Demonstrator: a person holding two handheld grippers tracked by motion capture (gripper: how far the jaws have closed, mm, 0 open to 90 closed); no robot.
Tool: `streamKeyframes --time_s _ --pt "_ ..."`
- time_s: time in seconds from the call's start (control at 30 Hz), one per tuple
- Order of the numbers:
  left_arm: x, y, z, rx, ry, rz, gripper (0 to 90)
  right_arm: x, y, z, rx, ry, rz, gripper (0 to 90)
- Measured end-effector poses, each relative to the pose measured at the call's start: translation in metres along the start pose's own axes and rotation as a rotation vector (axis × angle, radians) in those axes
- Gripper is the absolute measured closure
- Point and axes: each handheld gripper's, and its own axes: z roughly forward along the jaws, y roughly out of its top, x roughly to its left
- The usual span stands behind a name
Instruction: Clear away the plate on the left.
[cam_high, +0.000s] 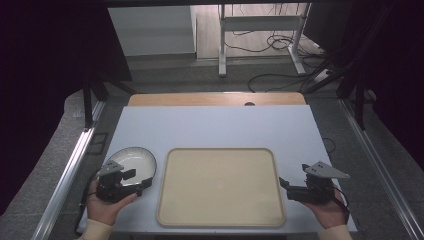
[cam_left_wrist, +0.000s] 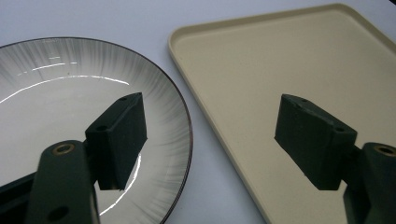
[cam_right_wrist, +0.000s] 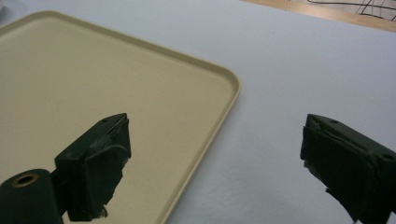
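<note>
Tray (cam_high: 220, 187) lies long axis front-to-back; plate (cam_high: 136, 161) just left.

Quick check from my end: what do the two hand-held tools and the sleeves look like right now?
Both are black two-jaw units. The left tool and right tool each carry a grey three-cornered plate on top. The jaws end in blocky dark pads with small screw holes; the right tool's pads look scuffed and ragged at the edges. Brass-coloured bushings sit at the jaw bases. The sleeves are pale cream.
</note>
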Motion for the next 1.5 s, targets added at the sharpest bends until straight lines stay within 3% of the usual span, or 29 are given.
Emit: streamKeyframes --time_s 0.57,0.83,1.03,1.5 --pt "0.004 0.004 0.001 -0.01 -0.003 -0.016 25.1 0.001 -0.005 -0.003 0.014 0.009 -0.004 14.2" --pt "0.007 0.002 -0.009 -0.021 0.037 0.0 25.3 0.002 -0.002 0.002 0.019 0.011 -0.016 14.4" --pt "0.022 0.002 -0.021 -0.047 0.091 -0.023 24.7 0.002 -0.001 0.007 0.028 0.019 -0.024 14.7" --pt "0.049 0.001 -0.028 -0.085 0.106 -0.07 25.1 -0.001 -0.008 0.005 0.059 0.013 -0.023 15.4"
